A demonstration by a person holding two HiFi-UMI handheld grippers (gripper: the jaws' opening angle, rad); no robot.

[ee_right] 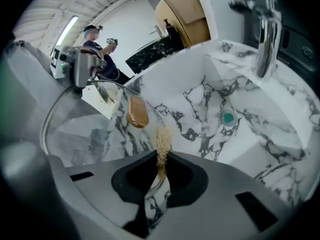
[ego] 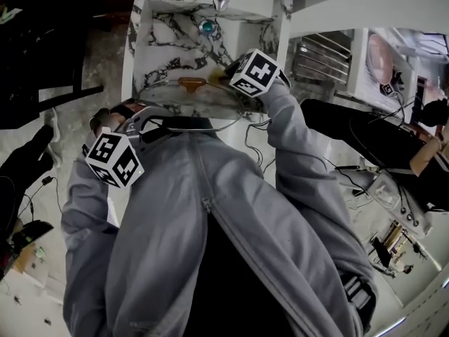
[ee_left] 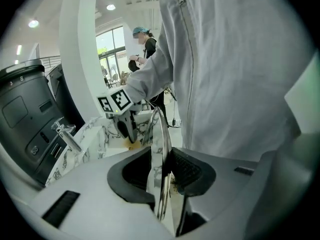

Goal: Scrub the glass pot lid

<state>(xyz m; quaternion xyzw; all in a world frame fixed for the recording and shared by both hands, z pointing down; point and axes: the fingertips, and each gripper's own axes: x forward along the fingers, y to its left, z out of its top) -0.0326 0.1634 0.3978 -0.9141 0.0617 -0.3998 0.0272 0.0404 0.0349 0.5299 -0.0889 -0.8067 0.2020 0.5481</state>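
Holding the glass lid by its rim, my left gripper clamps it over the near edge of the sink. My right gripper pinches a small brush right beside the lid. I think the scrubbing is only starting.

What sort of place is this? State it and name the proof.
Probably a kitchen sink station inside a lab or workshop: a marble-patterned sink with faucet and drain, a glass pot lid held over it, loose cables on the floor.
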